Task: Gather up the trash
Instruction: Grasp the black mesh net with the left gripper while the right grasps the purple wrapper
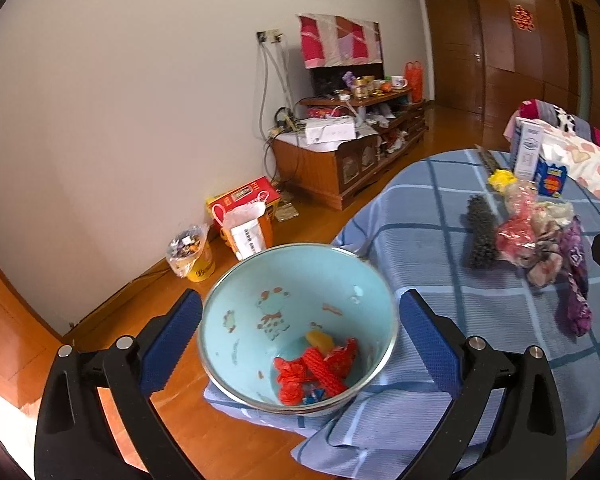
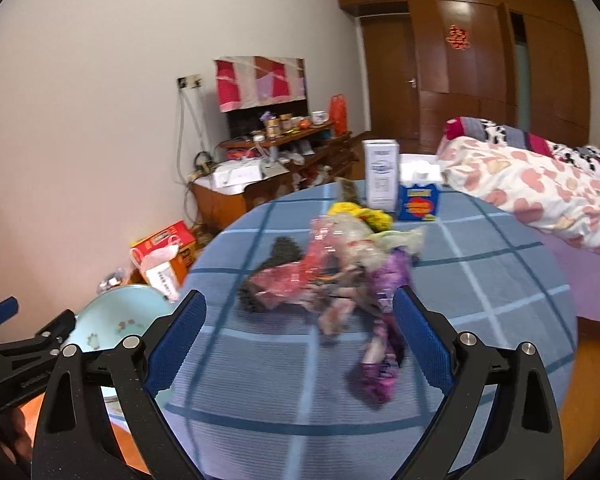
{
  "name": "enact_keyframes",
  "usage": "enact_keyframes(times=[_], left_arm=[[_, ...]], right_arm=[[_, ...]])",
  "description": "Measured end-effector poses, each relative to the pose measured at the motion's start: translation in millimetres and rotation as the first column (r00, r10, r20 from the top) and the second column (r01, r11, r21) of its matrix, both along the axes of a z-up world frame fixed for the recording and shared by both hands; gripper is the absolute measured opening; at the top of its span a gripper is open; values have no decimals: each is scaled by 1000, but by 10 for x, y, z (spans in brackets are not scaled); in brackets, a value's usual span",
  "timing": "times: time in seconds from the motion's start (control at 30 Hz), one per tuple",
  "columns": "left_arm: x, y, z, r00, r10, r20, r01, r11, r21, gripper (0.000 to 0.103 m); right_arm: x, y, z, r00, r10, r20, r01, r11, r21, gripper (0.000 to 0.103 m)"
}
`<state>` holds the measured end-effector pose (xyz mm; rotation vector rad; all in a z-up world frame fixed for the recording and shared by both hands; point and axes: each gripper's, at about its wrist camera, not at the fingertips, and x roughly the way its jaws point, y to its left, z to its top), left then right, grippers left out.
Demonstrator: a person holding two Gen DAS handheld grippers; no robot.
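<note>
My left gripper (image 1: 300, 320) has its blue-padded jaws spread wide, and the pale blue enamel bowl with a cartoon print and a metal rim (image 1: 260, 300) sits right between them from my left wrist camera, its rim clear of both pads (image 1: 172, 344), so I am gripping nothing there. The bowl rests at the near edge of the blue checked tablecloth (image 1: 420, 220) that covers the round table, and in its bottom I see crumpled red foam netting (image 1: 316, 372) with a small yellow scrap (image 1: 320, 340) just behind it. My right gripper (image 2: 300, 324) is likewise wide apart and empty. Ahead of it on the cloth, between and just beyond its fingertips, lies the loose heap of trash: a pink and red plastic wrapper (image 2: 288, 276), a black foam net sleeve (image 2: 280, 252) to its left, a pale crinkled bag (image 2: 356, 240) behind, and a purple printed wrapper (image 2: 380, 364) trailing toward the right pad (image 2: 420, 340); this part of the right wrist view is smeared, so I cannot tell whether that pad touches it. Further back on the table are a yellow crumpled piece (image 2: 364, 212), a tall white carton (image 2: 381, 174) and a small blue and yellow box (image 2: 418, 202), standing side by side. The bowl shows at the lower left of the right wrist view, well apart from the heap.
</note>
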<state>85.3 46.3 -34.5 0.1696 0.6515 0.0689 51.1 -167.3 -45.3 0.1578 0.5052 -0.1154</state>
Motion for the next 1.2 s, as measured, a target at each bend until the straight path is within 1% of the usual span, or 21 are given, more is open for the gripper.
enact_keyframes(times=[0.13, 0.3, 0.43, 0.5, 0.57, 0.63, 0.7, 0.93, 1.0, 1.07, 1.1, 1.13, 1.2], left_arm=[[-23, -183, 0, 999, -38, -7, 38, 999, 7, 97], [-43, -379, -36, 997, -74, -15, 74, 997, 14, 97], [-58, -523, -130, 992, -117, -39, 116, 993, -13, 97], [-46, -579, -206, 991, -124, -53, 124, 992, -12, 97], [-4, -656, -321, 987, -135, -86, 135, 991, -4, 97], [31, -705, -403, 984, -143, -108, 143, 990, -8, 97], [86, -738, -449, 981, -153, -118, 152, 988, -17, 96], [256, -796, -413, 980, -177, -87, 176, 984, -20, 96], [315, -823, -388, 979, -186, -83, 184, 983, -23, 95], [378, -857, -364, 978, -196, -77, 194, 981, -28, 95], [401, -873, -357, 977, -202, -74, 200, 979, -30, 95], [442, -898, -345, 975, -209, -70, 207, 978, -33, 94], [486, -926, -330, 974, -217, -65, 215, 976, -42, 93]], right_arm=[[-92, -214, -54, 999, -49, -13, 49, 999, 6, 92], [-171, -416, -130, 995, -94, -28, 94, 995, 17, 87], [-214, -624, -212, 988, -143, -50, 144, 990, 11, 79], [-207, -752, -274, 983, -170, -70, 172, 985, 12, 75], [-183, -879, -358, 976, -193, -101, 197, 980, 28, 66], [-128, -972, -432, 974, -187, -129, 196, 979, 61, 62], [-54, -990, -478, 975, -166, -147, 179, 981, 77, 62], [381, -938, -672, 968, -101, -230, 132, 984, 121, 61], [473, -922, -728, 963, -78, -257, 116, 984, 137, 54], [563, -910, -808, 954, -43, -295, 92, 984, 154, 38], [586, -907, -832, 951, -33, -309, 84, 984, 154, 35], [598, -908, -853, 948, -22, -318, 75, 985, 156, 24], [570, -933, -838, 951, -13, -310, 68, 984, 164, 20]])
